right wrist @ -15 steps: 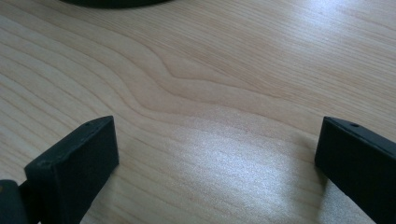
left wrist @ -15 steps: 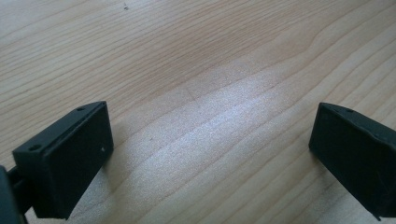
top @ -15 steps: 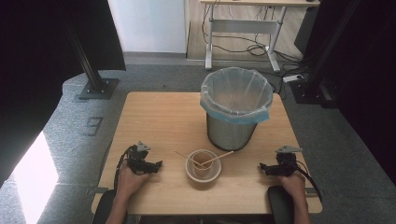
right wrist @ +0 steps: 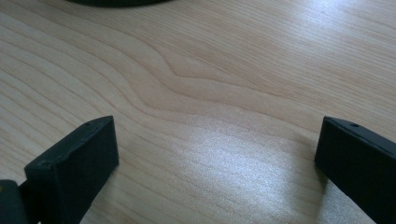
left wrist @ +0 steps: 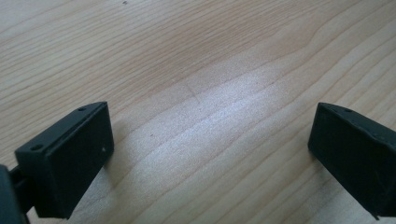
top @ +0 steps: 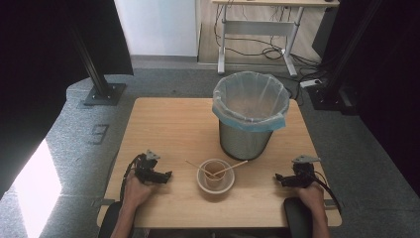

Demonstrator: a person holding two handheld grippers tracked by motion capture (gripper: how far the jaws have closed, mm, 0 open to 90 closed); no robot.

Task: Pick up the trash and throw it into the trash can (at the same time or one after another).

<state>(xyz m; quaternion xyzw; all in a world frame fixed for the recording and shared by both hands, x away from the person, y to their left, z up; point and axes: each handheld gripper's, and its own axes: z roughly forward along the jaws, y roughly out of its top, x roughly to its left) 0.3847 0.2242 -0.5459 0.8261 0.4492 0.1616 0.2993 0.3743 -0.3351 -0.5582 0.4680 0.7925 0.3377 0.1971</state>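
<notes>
Brown paper forms the small cup (top: 214,170) that sits inside a pale shallow bowl (top: 216,184) near the front edge of the wooden tabletop (top: 168,124), midway between the two hands. Two thin wooden sticks (top: 232,167) lie across the bowl's rim, crossing at the cup and slanting out to the left and right.

Just behind the bowl, slightly to its right, stands a metal waste bin (top: 250,115) lined with a clear bag whose blue edge folds over the rim; its base is close to the bowl but apart from it.

The left tool (top: 166,175) rests on the tabletop to the left of the bowl, held in the person's left hand (top: 134,188), pointing toward the bowl. Its jaws stand wide apart and released, with bare wood grain between them in the left gripper view.

The right tool (top: 280,178) lies on the tabletop to the right of the bowl, in the right hand (top: 309,192), also pointing inward. Its jaws are likewise spread and hold nothing.

Bare wood lies between each tool and the bowl.
</notes>
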